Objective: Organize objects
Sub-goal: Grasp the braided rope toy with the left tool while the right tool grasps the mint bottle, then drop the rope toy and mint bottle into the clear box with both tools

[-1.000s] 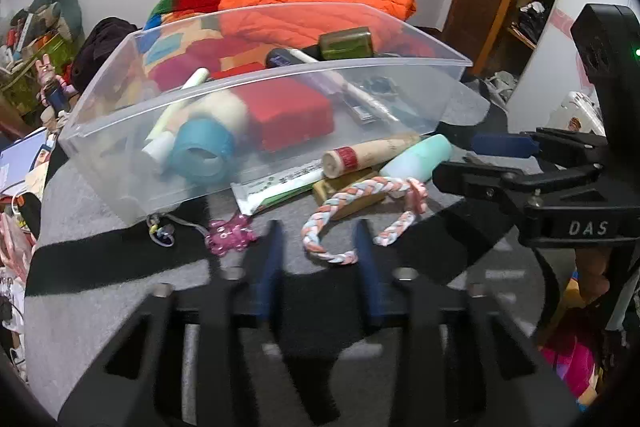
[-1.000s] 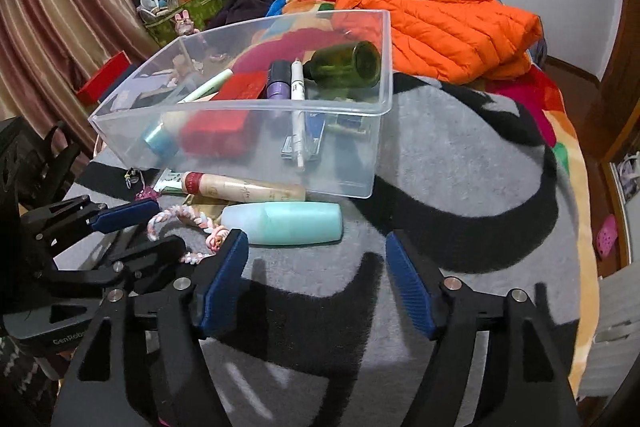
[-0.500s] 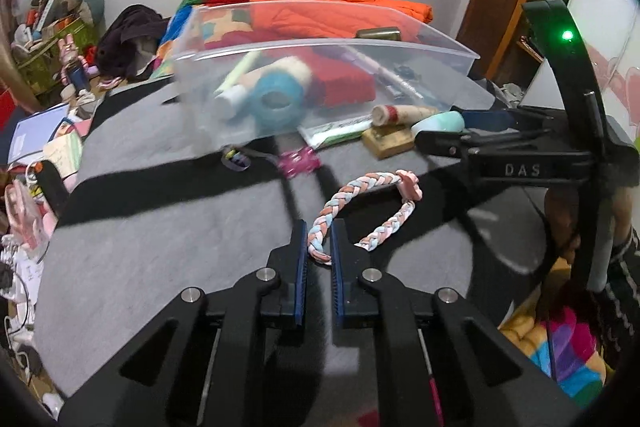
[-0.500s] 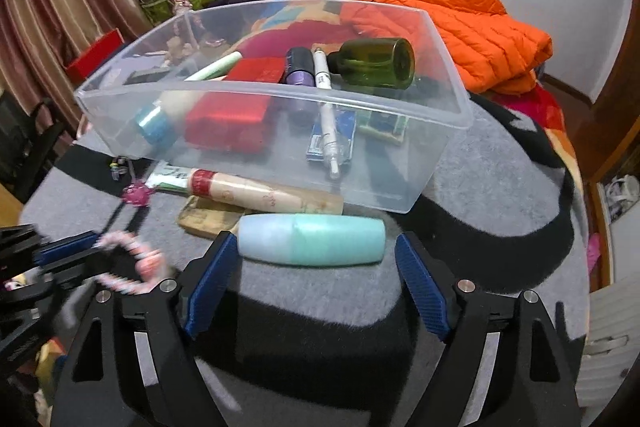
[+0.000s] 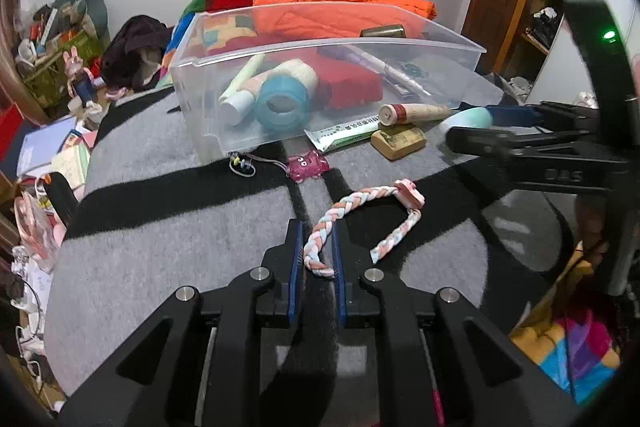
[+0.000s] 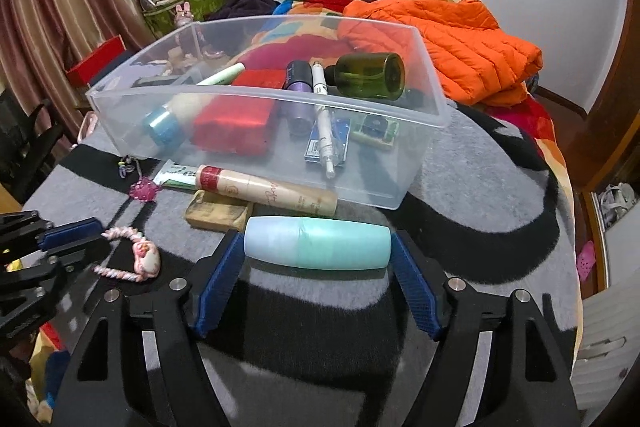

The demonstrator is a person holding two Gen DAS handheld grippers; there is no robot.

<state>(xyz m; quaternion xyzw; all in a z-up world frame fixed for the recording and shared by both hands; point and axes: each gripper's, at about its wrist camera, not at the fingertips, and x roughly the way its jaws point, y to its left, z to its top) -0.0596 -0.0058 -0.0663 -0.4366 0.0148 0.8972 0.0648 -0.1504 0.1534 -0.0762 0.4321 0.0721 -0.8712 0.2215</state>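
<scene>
My left gripper (image 5: 317,241) is shut on one end of a pink, white and blue braided cord (image 5: 362,201), which trails right over the grey blanket; the cord also shows in the right wrist view (image 6: 136,257). My right gripper (image 6: 318,259) is wide open with its pads at both ends of a mint-green bottle (image 6: 318,243) lying crosswise on the blanket; whether they touch it I cannot tell. A clear plastic bin (image 6: 424,115) behind it holds a red box, a tape roll, tubes, pens and a green bottle. The bin also shows in the left wrist view (image 5: 460,45).
Against the bin's front lie a beige tube (image 6: 268,191), a green-white tube (image 5: 348,133), a tan block (image 6: 218,213) and a pink charm with a keyring (image 5: 306,167). An orange jacket (image 6: 452,47) and coloured quilt lie behind. Clutter fills the floor at left.
My left gripper has closed on the braided cord and pulled it back from the bin. My right gripper has moved forward so its fingers flank the mint bottle.
</scene>
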